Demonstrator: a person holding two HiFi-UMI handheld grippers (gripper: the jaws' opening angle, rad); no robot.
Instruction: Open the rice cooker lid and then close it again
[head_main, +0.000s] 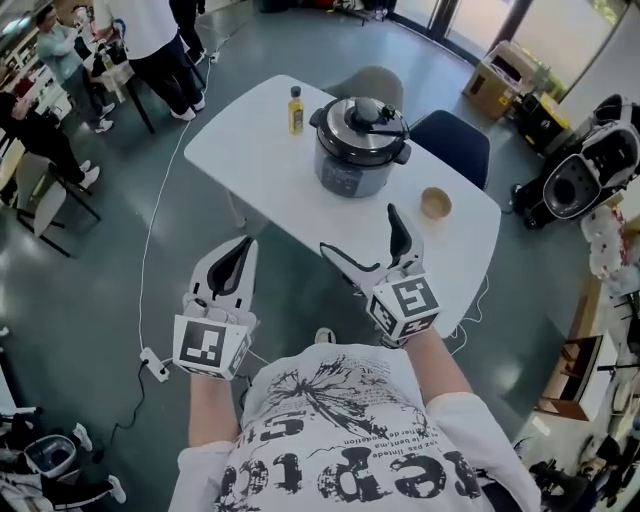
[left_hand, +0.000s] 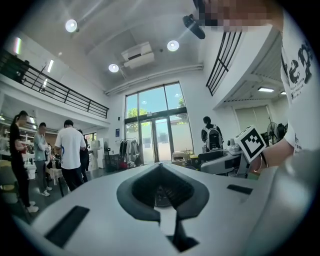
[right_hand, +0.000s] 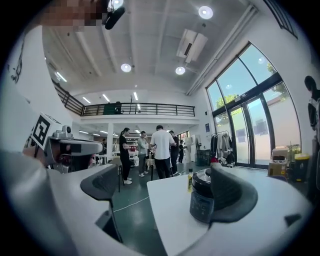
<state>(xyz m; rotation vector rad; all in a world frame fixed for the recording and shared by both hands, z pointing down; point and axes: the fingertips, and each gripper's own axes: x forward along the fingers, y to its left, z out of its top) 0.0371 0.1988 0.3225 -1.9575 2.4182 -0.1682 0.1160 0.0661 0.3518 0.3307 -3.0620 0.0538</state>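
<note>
The rice cooker (head_main: 360, 145), a dark steel pot with its lid down and a black handle on top, stands on the white table (head_main: 260, 160). In the right gripper view the rice cooker (right_hand: 201, 199) shows partly behind the right-hand jaw. My right gripper (head_main: 360, 232) is open and empty, held over the table's near edge, short of the cooker. My left gripper (head_main: 240, 250) is shut on nothing, held over the floor to the left of the table. Its pads (left_hand: 162, 192) meet in the left gripper view. The right gripper's (right_hand: 165, 187) jaws stand wide apart.
A yellow-capped bottle (head_main: 295, 110) stands left of the cooker and a small bowl (head_main: 435, 204) sits to its right. A dark chair (head_main: 455, 142) is behind the table. A white cable (head_main: 160, 220) and a power strip (head_main: 155, 363) lie on the floor. People (head_main: 150, 40) stand at the far left.
</note>
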